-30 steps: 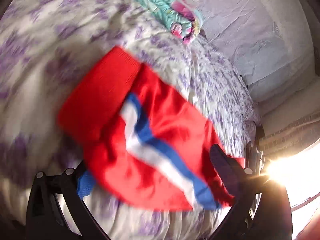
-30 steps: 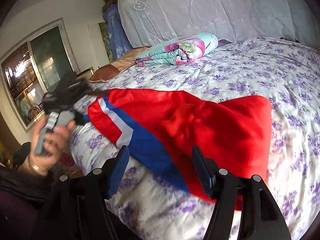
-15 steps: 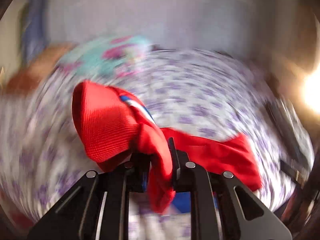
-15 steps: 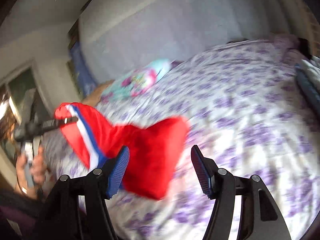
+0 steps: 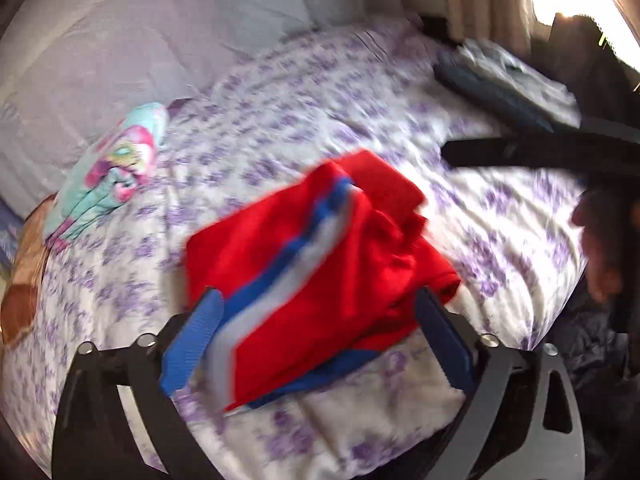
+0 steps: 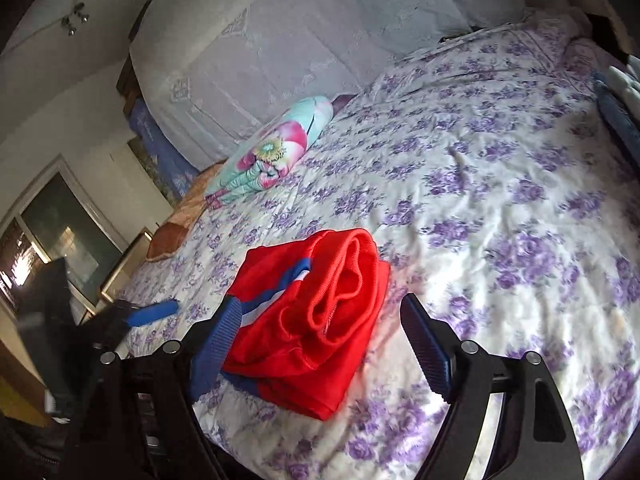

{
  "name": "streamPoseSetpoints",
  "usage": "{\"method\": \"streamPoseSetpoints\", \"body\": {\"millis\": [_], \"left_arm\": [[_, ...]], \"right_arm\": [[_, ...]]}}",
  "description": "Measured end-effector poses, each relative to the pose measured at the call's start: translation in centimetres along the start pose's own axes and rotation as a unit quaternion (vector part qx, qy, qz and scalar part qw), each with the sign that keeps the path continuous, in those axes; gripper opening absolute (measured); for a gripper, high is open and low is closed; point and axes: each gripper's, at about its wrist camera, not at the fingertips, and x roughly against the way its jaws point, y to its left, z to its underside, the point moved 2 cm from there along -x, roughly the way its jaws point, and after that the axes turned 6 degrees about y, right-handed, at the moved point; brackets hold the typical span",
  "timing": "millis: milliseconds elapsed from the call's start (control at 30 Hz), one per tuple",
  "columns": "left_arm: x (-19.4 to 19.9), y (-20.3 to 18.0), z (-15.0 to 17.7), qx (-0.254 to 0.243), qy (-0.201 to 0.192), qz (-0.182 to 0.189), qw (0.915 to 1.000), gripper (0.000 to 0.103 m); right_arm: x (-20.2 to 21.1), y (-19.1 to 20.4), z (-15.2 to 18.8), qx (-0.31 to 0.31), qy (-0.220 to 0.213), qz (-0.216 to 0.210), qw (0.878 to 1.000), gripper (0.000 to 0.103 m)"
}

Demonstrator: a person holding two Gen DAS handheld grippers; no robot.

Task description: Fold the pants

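Observation:
The red pants (image 6: 320,320), with a blue and white side stripe, lie in a folded bundle on the flowered bedspread (image 6: 500,200) near the bed's front edge. In the left wrist view the pants (image 5: 320,248) are blurred and lie just beyond my left gripper (image 5: 318,294). Its jaws are opening wide, and its pads do not press the cloth. My right gripper (image 6: 320,308) hovers over the bundle from the other side. Its jaws are opening too, astride the pants without gripping them. The left gripper's blue pad (image 6: 154,314) shows at the bundle's left.
A rolled floral blanket (image 6: 272,152) lies near the lace-covered headboard (image 6: 280,40), with a brown cushion (image 6: 172,232) beside it. Folded dark and grey clothes (image 5: 500,80) sit at the bed's right edge. A person's hand (image 5: 600,248) is at the right. A window (image 6: 60,220) is at the left.
Half a second ago my left gripper was shut on the pants and held them up. Now it has let go, and the pants lie bundled on the bed. The right jaws have widened.

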Motion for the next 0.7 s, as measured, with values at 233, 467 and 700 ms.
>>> {"method": "streamPoseSetpoints", "body": {"millis": [233, 467, 700], "left_arm": [[-8.1, 4.2, 2.9, 0.102, 0.105, 0.066, 0.9871, 0.088], [-4.1, 8.8, 3.5, 0.173, 0.061, 0.175, 0.9672, 0.094], [-8.8, 15.2, 4.5, 0.287, 0.089, 0.259, 0.9179, 0.098]], "right_arm": [[-8.5, -0.1, 1.0, 0.014, 0.115, 0.049, 0.992, 0.021], [-2.7, -1.3, 0.5, -0.024, 0.045, 0.019, 0.999, 0.099], [-6.4, -3.4, 1.6, -0.079, 0.114, -0.043, 0.989, 0.099]]}}
